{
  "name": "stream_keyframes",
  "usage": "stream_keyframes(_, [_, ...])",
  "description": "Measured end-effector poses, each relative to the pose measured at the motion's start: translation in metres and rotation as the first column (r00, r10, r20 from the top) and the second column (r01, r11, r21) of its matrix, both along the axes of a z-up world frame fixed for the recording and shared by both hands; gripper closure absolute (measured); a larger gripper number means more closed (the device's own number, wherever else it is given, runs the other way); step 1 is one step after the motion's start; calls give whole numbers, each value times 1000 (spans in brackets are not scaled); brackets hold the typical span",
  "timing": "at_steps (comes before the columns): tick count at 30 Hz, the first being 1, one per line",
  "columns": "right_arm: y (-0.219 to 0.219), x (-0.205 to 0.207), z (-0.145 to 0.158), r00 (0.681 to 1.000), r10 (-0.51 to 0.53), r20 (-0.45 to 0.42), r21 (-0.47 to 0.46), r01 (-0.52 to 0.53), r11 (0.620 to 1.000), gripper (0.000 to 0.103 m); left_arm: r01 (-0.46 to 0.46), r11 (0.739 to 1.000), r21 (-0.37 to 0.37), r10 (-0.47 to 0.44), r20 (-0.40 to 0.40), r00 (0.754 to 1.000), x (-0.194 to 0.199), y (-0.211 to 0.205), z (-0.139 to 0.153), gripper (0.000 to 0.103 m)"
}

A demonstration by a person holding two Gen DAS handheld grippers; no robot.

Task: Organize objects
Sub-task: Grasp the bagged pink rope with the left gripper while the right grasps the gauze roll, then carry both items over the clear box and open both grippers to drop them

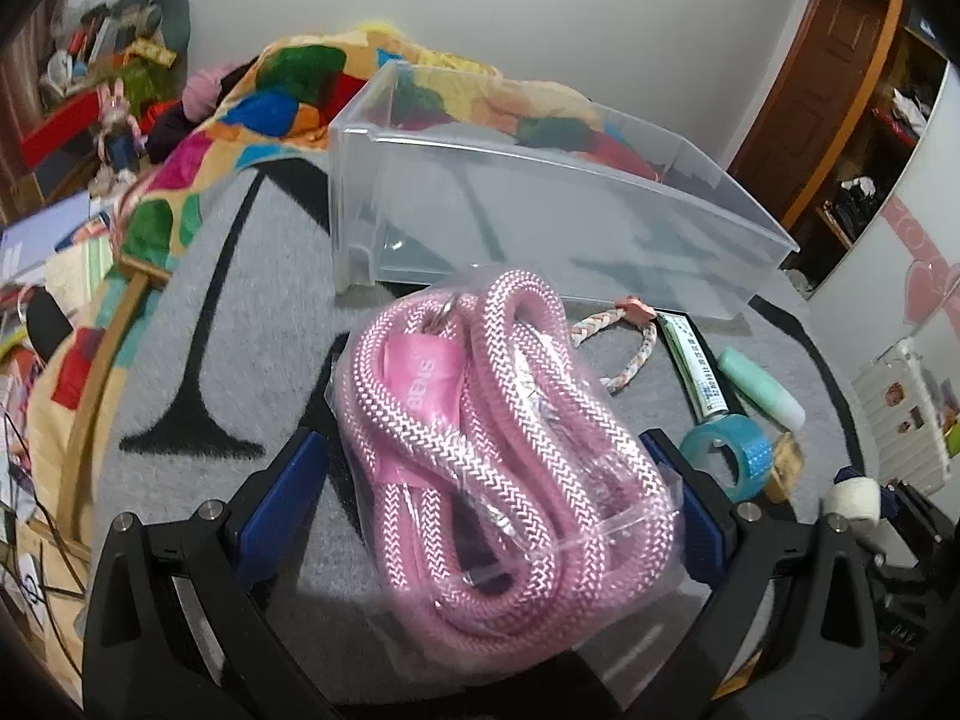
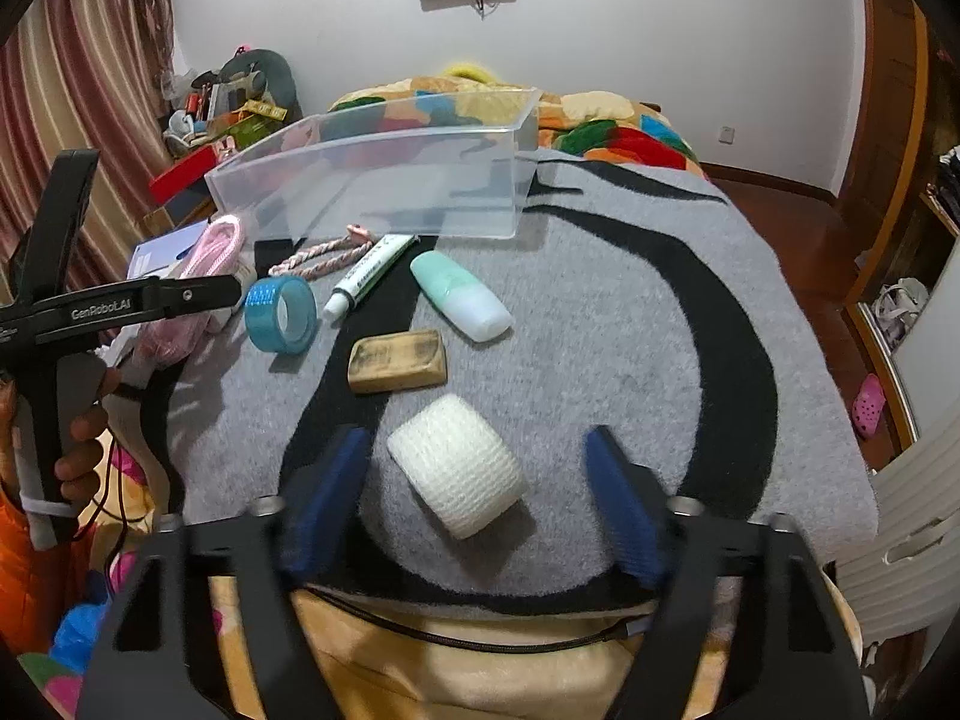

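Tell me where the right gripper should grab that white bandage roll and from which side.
Grip the white bandage roll across its curved sides, coming straight forward and down. It lies tipped on its side on the grey mat, already centred between the open fingers of the right gripper, with bare mat on both flanks for the pads.

Pink-and-white herringbone rope (image 1: 504, 438), blue glitter tape (image 2: 281, 313), mint bottle (image 2: 459, 295), grey-and-black mat (image 2: 600, 324)

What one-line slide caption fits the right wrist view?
Open right gripper straddles a white bandage roll on the grey mat, clear bin beyond.
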State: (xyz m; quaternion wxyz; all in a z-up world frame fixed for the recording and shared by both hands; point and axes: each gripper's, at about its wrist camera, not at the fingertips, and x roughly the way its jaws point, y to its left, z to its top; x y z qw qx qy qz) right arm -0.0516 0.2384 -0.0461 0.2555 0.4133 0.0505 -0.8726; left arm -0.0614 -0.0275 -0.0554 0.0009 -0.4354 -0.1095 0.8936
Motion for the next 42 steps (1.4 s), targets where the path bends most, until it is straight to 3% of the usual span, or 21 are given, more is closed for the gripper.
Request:
stream_keyframes(2, [-1, -1, 0, 1000, 5, 1, 1, -5, 1000, 57, 3, 1000, -15, -4, -11, 1000, 1, 3, 0, 8])
stream_keyframes(4, [-1, -1, 1, 1000, 11, -2, -6, -11, 1000, 68, -7, 999, -40, 6, -29, 1000, 3, 5, 1, 24])
stream_keyframes(6, [-2, 1, 3, 1000, 15, -13, -11, -15, 1000, 68, -11, 999, -51, 9, -47, 999, 5, 5, 3, 37])
stream_keyframes(11, [-3, 2, 10, 999, 24, -40, -22, -24, 999, 69, -17, 997, -71, 10, -90, 996, 20, 1, 8, 44])
stream_keyframes(19, [-6, -8, 23, 997, 27, -71, -39, -30, 999, 69, 9, 996, -89, -23, -155, 988, 36, -4, 35, 78])
stream_keyframes(26, [-18, -26, 51, 990, 39, -134, -81, -50, 995, 69, -4, 994, -105, -14, -172, 985, 28, -10, 50, 82])
stream_keyframes(35, [-42, -58, 87, 976, 59, -211, -115, -85, 990, 69, -19, 998, -66, 2, -250, 968, 15, -24, 90, 82])
stream_keyframes(42, [-68, -95, 95, 978, 69, -196, -128, -96, 987, 69, -25, 996, -87, -3, -303, 953, -14, -29, 116, 82])
